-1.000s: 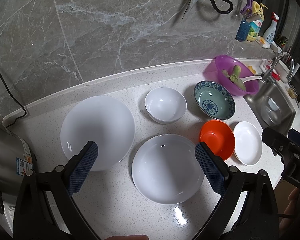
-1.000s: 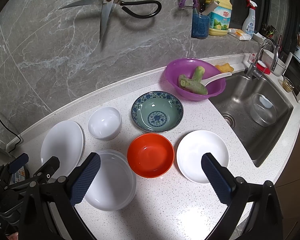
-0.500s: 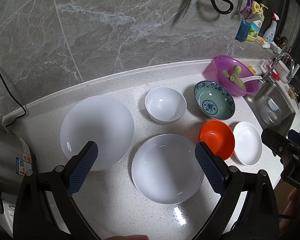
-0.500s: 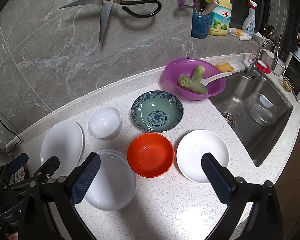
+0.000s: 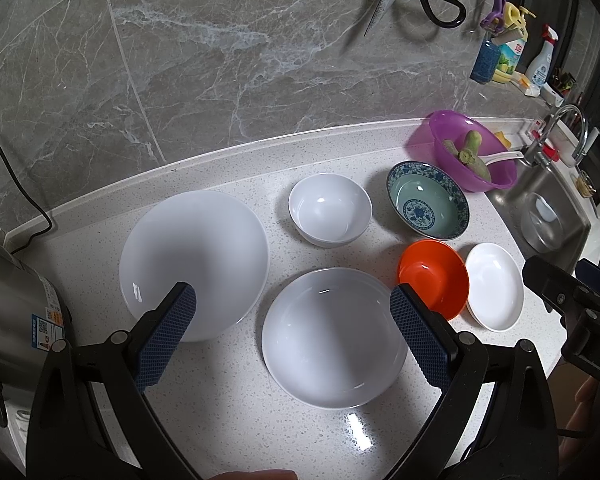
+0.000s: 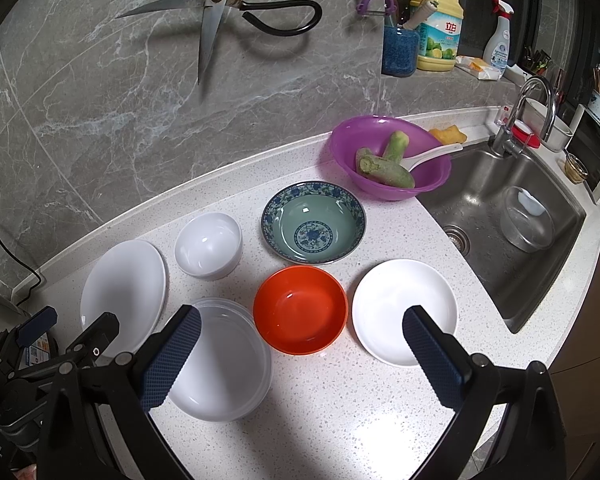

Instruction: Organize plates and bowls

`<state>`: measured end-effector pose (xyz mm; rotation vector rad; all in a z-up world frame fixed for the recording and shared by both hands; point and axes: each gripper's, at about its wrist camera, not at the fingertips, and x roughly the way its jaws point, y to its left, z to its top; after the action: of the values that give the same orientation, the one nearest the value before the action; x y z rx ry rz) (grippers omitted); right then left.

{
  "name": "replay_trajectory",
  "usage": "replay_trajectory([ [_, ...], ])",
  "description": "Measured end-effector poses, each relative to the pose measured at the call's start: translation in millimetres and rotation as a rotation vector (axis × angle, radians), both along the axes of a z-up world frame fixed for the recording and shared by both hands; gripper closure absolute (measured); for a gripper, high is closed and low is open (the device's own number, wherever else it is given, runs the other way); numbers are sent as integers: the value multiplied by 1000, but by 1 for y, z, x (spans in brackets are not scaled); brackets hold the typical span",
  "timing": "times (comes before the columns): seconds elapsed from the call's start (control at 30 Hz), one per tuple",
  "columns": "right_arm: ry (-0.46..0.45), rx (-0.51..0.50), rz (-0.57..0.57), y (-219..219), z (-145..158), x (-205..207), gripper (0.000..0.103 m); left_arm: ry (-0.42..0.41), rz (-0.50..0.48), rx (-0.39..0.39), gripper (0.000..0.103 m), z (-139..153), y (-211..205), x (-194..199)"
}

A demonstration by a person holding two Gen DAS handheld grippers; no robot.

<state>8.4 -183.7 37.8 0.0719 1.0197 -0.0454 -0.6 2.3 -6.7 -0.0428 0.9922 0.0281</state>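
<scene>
On the speckled counter lie a large white plate (image 5: 194, 258), a white deep plate (image 5: 332, 336), a small white bowl (image 5: 330, 214), a blue-patterned bowl (image 5: 428, 200), an orange bowl (image 5: 434, 276) and a small white plate (image 5: 496, 286). My left gripper (image 5: 292, 330) hangs open above the deep plate, holding nothing. My right gripper (image 6: 300, 350) hovers open over the orange bowl (image 6: 300, 310), between the deep plate (image 6: 220, 364) and the small white plate (image 6: 404, 310). The blue-patterned bowl (image 6: 314, 222), the small white bowl (image 6: 208, 244) and the large plate (image 6: 124, 296) lie farther back.
A purple basin (image 6: 390, 158) with vegetable pieces and a white spoon stands beside the steel sink (image 6: 512, 216), which holds a clear bowl. Scissors (image 6: 216, 4) hang on the marble wall. A steel cooker (image 5: 12, 320) stands at the left. Bottles line the back ledge.
</scene>
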Motion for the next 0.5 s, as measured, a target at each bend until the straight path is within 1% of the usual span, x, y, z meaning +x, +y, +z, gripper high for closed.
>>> replay_trajectory([
  [0.5, 1, 0, 0, 0, -1, 1, 0, 2, 1, 0, 4, 0, 0, 0],
])
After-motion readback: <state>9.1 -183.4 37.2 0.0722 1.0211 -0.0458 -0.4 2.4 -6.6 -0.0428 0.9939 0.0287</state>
